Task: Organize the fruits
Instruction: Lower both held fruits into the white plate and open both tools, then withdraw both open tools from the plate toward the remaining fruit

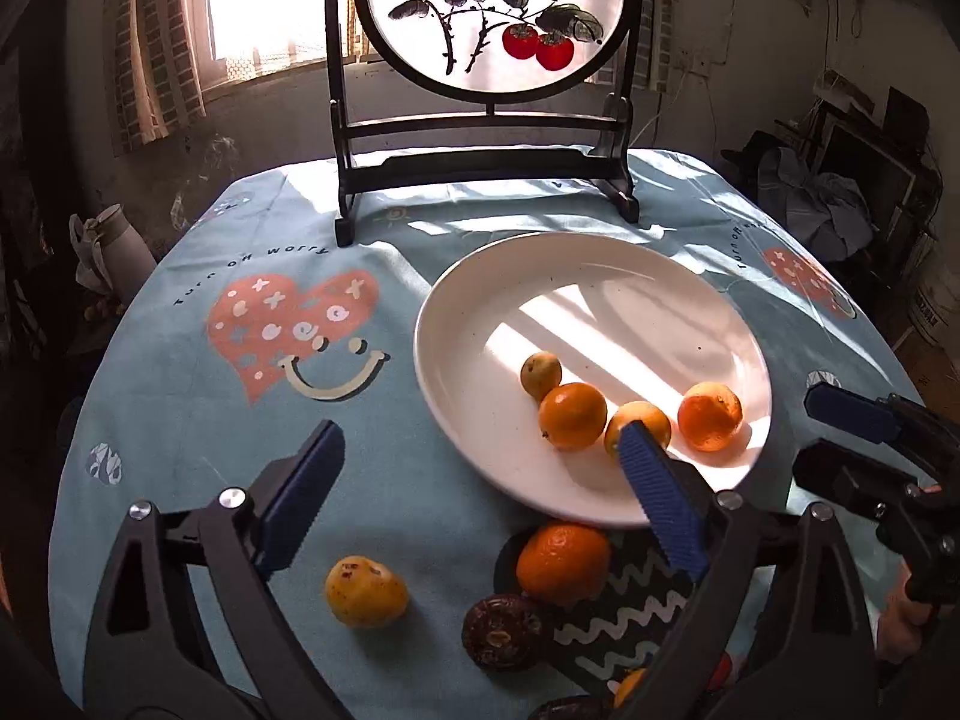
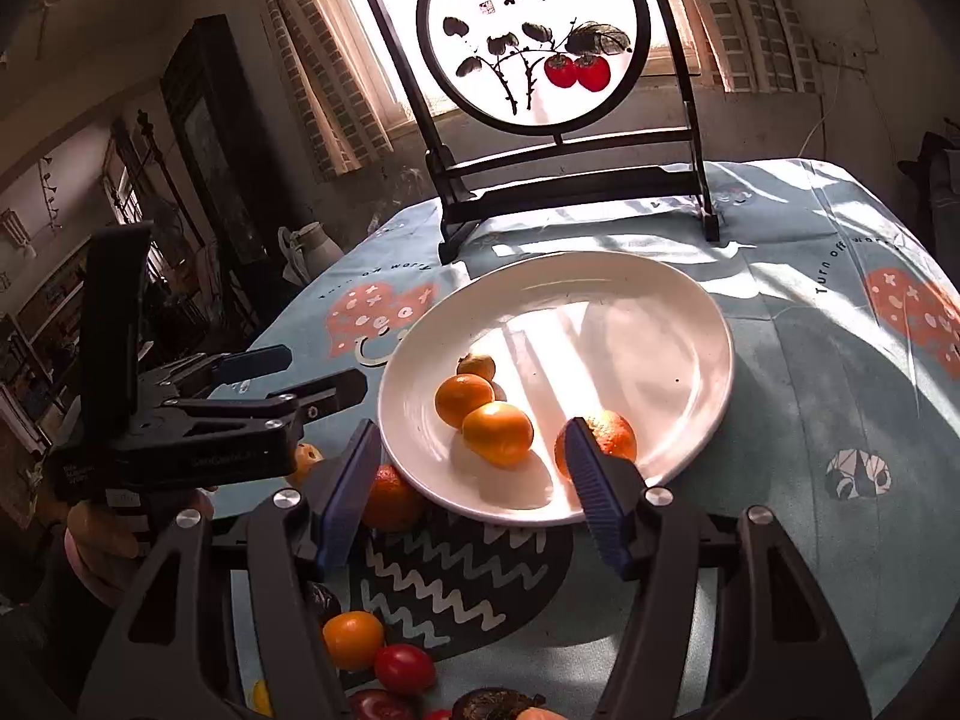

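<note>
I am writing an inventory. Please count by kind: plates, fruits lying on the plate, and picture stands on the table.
Plate: 1
Fruits on plate: 4
Picture stand: 1
Total: 6

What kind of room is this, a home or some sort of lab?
Most likely a lived-in home: a patterned tablecloth covers the table, a painted ornamental screen stands before a curtained window, and a white plate holds fruit.

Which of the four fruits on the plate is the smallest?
The yellowish-green fruit at the far left end of the row; the other three are larger and orange.
</note>
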The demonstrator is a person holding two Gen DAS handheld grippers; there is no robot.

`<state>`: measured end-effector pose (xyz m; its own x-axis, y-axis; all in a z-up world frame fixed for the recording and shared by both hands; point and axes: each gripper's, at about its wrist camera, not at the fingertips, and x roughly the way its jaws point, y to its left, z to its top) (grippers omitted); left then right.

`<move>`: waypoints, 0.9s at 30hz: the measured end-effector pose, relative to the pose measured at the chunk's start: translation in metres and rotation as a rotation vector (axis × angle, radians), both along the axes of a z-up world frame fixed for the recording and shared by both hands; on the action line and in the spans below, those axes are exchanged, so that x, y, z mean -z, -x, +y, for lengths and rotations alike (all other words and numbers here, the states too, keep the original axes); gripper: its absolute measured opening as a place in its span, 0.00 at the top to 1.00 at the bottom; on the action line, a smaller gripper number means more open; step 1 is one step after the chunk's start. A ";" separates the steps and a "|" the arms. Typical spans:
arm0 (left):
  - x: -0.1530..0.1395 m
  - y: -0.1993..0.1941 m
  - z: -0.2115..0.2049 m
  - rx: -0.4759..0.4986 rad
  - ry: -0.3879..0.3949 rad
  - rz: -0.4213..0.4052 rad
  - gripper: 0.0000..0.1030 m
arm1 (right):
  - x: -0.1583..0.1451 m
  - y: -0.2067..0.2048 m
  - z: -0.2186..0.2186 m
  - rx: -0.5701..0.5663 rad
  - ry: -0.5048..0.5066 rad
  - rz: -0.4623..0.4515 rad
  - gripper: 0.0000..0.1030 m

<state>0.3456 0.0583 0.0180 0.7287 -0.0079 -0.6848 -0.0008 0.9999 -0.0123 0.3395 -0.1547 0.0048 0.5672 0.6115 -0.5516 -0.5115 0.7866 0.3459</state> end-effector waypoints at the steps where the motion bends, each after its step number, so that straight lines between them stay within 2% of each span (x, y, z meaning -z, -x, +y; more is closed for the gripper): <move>1: 0.001 0.016 0.002 -0.004 0.004 -0.024 0.04 | 0.003 0.006 -0.008 0.013 -0.011 -0.001 0.38; 4: 0.011 0.055 0.003 -0.009 -0.007 -0.058 0.02 | 0.018 0.021 -0.030 0.042 -0.018 0.015 0.38; 7: 0.028 0.075 0.004 -0.008 -0.007 0.000 0.02 | 0.033 0.033 -0.045 0.052 -0.024 0.079 0.38; 9: 0.036 0.087 0.007 -0.001 0.007 0.009 0.02 | 0.044 0.040 -0.051 0.021 -0.052 0.142 0.38; 12: 0.045 0.098 0.012 -0.054 -0.034 0.011 0.02 | 0.063 0.044 -0.057 -0.020 -0.104 0.266 0.38; 14: 0.044 0.103 0.016 -0.060 -0.013 -0.001 0.02 | 0.072 0.047 -0.058 -0.044 -0.128 0.326 0.38; 19: 0.039 0.112 0.023 -0.092 -0.007 -0.039 0.02 | 0.083 0.056 -0.056 -0.082 -0.155 0.385 0.38; 23: 0.040 0.112 0.024 -0.090 0.012 -0.032 0.02 | 0.084 0.057 -0.054 -0.080 -0.143 0.383 0.38; 27: 0.040 0.112 0.022 -0.085 -0.003 -0.034 0.02 | 0.083 0.056 -0.053 -0.084 -0.135 0.377 0.38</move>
<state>0.2337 0.0800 -0.0218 0.7496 0.0567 -0.6595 -0.0851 0.9963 -0.0111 0.2837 -0.2077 -0.0784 0.2858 0.7280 -0.6232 -0.3893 0.6824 0.6186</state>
